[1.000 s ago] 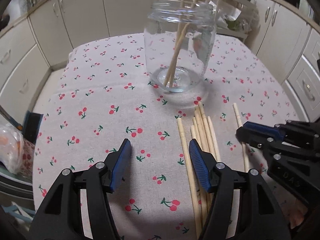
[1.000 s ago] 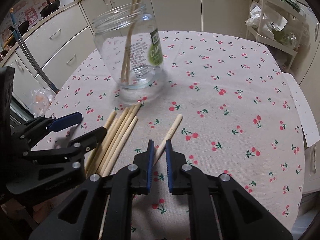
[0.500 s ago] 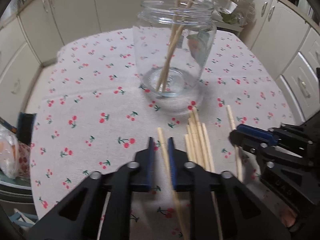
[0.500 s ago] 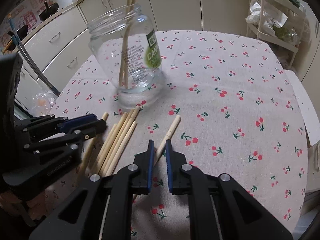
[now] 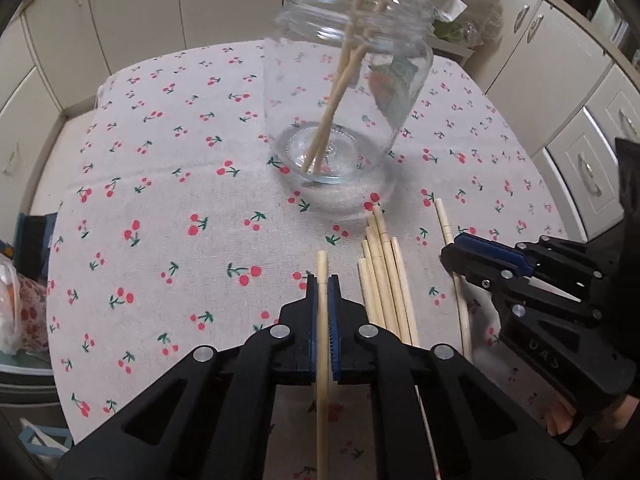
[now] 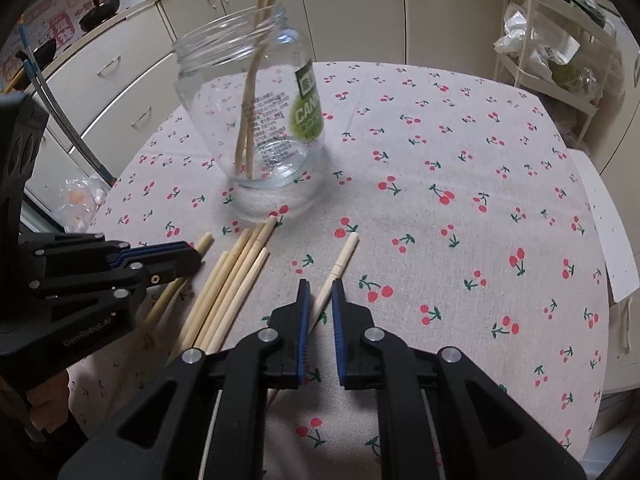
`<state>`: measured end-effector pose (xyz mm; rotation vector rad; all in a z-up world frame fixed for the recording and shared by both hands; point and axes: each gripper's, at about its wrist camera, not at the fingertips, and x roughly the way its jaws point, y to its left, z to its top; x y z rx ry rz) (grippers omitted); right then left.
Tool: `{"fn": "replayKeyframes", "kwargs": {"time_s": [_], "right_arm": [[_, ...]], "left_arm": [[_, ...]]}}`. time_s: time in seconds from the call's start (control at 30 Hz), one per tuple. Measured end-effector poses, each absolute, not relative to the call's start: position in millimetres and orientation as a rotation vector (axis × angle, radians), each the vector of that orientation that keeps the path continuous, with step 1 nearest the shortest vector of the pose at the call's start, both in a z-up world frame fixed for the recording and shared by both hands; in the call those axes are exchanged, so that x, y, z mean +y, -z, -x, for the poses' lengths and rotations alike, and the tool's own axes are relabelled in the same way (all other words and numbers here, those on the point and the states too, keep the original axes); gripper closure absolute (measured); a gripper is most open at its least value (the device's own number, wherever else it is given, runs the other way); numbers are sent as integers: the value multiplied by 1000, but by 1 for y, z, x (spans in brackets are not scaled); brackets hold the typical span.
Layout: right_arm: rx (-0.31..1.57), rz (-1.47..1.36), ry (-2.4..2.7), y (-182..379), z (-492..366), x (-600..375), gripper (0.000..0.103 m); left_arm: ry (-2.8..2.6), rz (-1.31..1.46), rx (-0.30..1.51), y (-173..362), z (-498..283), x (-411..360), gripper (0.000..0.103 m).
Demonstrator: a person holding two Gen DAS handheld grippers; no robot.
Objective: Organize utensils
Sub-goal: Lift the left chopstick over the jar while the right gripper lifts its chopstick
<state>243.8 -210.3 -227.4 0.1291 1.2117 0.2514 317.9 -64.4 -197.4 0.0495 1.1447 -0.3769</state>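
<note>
The left gripper (image 5: 322,280) is clamped on a single wooden chopstick (image 5: 321,320), whose squared end pokes out just ahead of the blue pads while its length runs back between the jaws. Straight ahead of these tongs, on the cherry-print tablecloth (image 5: 160,184), stands a clear glass jar (image 5: 348,92) with a green label; two chopsticks (image 5: 340,92) lean inside it, their lower ends on the jar's bottom and their upper ends rising past the open mouth. Just to the right of the left tongs lies a loose bundle of chopsticks (image 5: 386,280), their far ends close to the jar's foot.

Beyond that bundle, the right gripper (image 6: 318,286) has its jaws drawn narrow around another lone chopstick (image 6: 340,260), which lies on the cloth and slants between the pads; whether they press on it I cannot tell. From these tongs the jar is ahead and to the left.
</note>
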Motion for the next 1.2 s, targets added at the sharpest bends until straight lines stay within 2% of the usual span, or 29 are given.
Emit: {"fn": "replayKeyframes", "kwargs": {"time_s": [0.1,0.43,0.67,0.97,1.2], "right_arm": [[1215,-161,-250,228,-244,-215,91],[1198,-204,-228,230,-251,-223,90],[1175,-186,-220,232,-255,-221,92],[1160,-224,-220,235,-251,-225,94],[1166,-257,-226,236,-253,-230,95]], "left_arm": [[402,14,1064,176,-311,-53,98],[383,197,613,69,-305,-22,98],[348,291,432,25,-334,-26,98],[273,339,248,-8,-365,-38,98],[194,299,177,1,-386,-58,98]]}}
